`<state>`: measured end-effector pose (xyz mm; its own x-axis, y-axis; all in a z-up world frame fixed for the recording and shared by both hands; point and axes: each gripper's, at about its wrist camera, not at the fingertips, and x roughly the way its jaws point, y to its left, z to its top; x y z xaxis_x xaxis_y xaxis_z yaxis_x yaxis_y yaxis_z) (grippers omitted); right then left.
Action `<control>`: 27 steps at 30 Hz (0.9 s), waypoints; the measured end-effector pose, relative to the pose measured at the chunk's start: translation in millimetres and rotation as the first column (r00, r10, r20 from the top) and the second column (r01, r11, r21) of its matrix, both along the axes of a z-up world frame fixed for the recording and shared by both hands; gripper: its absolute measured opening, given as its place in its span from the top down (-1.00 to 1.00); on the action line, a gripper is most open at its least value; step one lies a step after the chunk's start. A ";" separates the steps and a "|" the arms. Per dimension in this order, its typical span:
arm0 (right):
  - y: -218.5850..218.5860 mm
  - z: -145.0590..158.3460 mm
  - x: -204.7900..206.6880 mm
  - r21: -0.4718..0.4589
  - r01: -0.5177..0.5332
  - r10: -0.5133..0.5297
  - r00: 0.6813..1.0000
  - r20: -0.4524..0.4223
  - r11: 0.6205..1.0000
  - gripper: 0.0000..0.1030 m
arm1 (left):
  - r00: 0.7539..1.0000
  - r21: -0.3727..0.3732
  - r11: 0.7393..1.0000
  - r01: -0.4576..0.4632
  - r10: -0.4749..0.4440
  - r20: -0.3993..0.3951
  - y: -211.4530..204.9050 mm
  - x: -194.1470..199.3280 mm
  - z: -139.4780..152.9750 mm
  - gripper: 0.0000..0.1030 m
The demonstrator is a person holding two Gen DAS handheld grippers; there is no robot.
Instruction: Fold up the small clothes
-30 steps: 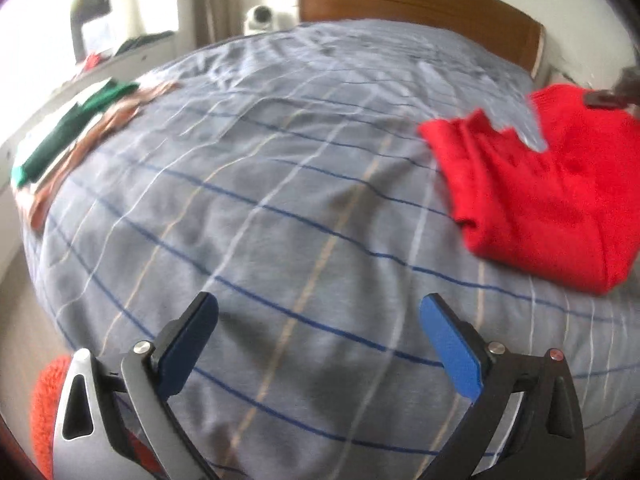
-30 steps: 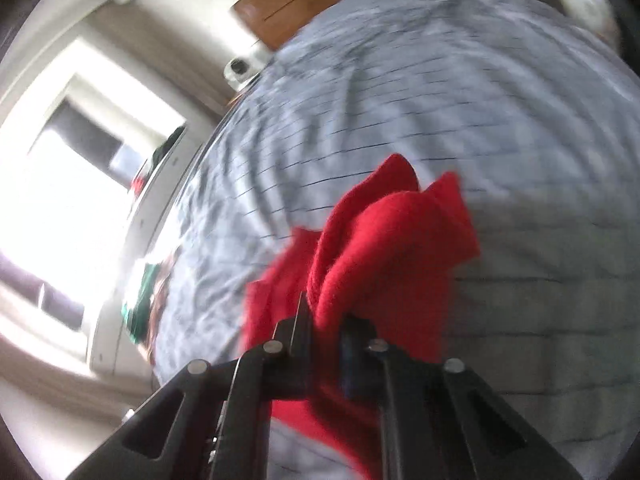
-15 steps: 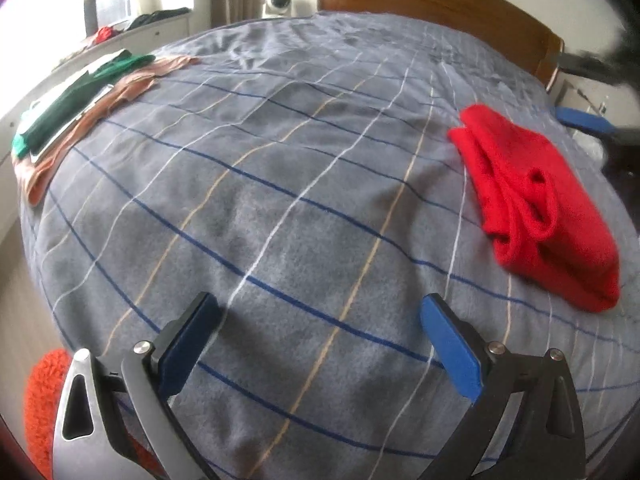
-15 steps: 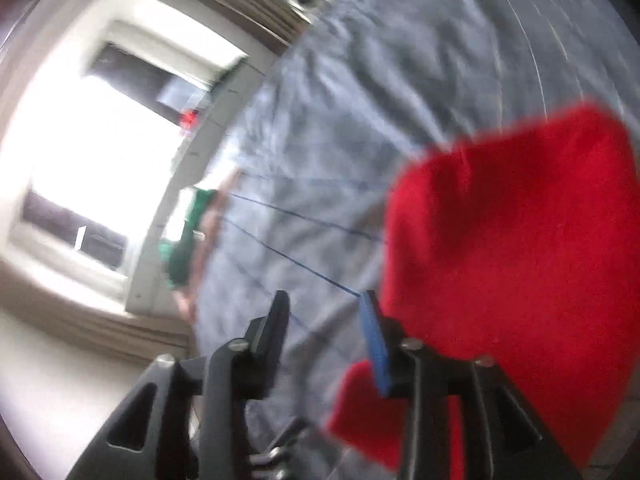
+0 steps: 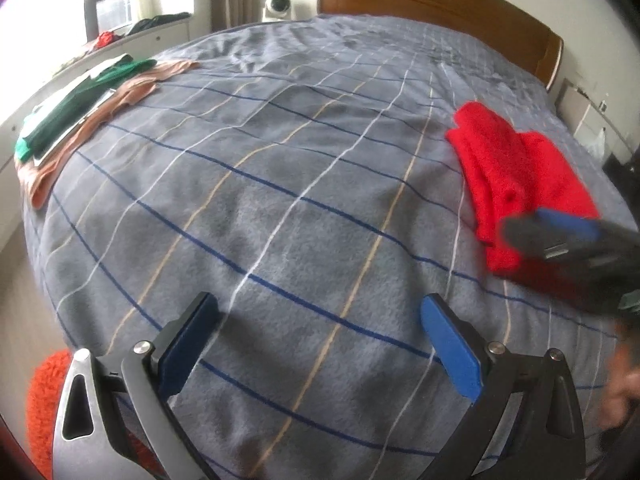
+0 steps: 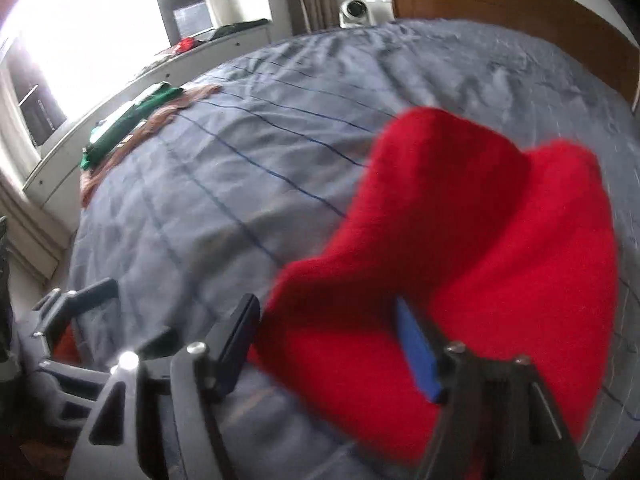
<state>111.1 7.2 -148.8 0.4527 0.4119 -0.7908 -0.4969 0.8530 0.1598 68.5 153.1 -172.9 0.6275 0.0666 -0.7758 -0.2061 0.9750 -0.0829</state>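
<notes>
red garment (image 5: 516, 184) seen folded on the striped blanket (image 5: 280, 184), right of frame | left gripper (image 5: 320, 344) held wide, nothing between its pads, lower centre | right gripper (image 6: 328, 340) opening, pads clear of the cloth lying under them | green and tan clothes (image 5: 80, 108) stacked upper left

The right gripper (image 6: 326, 344) hangs over the red garment (image 6: 492, 264) on the bed (image 6: 280, 168), its jaws opening, nothing pinched between them.
</notes>
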 end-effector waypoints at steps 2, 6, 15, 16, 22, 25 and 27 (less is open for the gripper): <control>-22.8 26.7 -6.3 0.074 0.004 -0.005 1.000 0.011 0.997 -0.31 | 1.000 -0.015 1.000 0.005 -0.005 0.006 0.5 -0.1 0.7 -0.97; -82.5 62.8 -35.6 0.105 0.084 -0.097 0.988 0.120 0.991 -0.32 | 1.000 -0.023 1.000 0.022 -0.021 0.012 -4.5 2.2 1.4 -0.97; -107.0 -16.7 -58.5 0.087 0.110 -0.097 0.986 -0.138 0.990 -0.31 | 0.999 -0.074 0.997 0.031 -0.027 0.047 1.8 -8.5 26.3 -0.97; -111.4 -13.3 -63.0 0.111 0.125 -0.107 0.982 -0.152 0.986 -0.31 | 0.998 -0.159 0.986 0.042 -0.033 0.058 7.2 -2.7 33.3 -0.97; -182.8 28.3 -34.8 0.310 0.315 -0.290 0.949 -0.126 0.897 -0.52 | 0.949 -0.522 0.816 0.248 -0.312 -0.036 -11.1 90.9 33.9 -0.97; -213.4 24.6 13.4 0.386 0.395 -0.335 0.917 -0.215 0.834 -0.52 | 0.938 -0.457 0.852 0.256 -0.334 -0.097 -27.4 138.7 22.1 -0.96; -220.6 10.9 39.4 0.390 0.438 -0.347 0.894 -0.282 0.810 -0.52 | 0.915 -0.414 0.860 0.298 -0.381 -0.133 -42.8 162.4 14.9 -0.96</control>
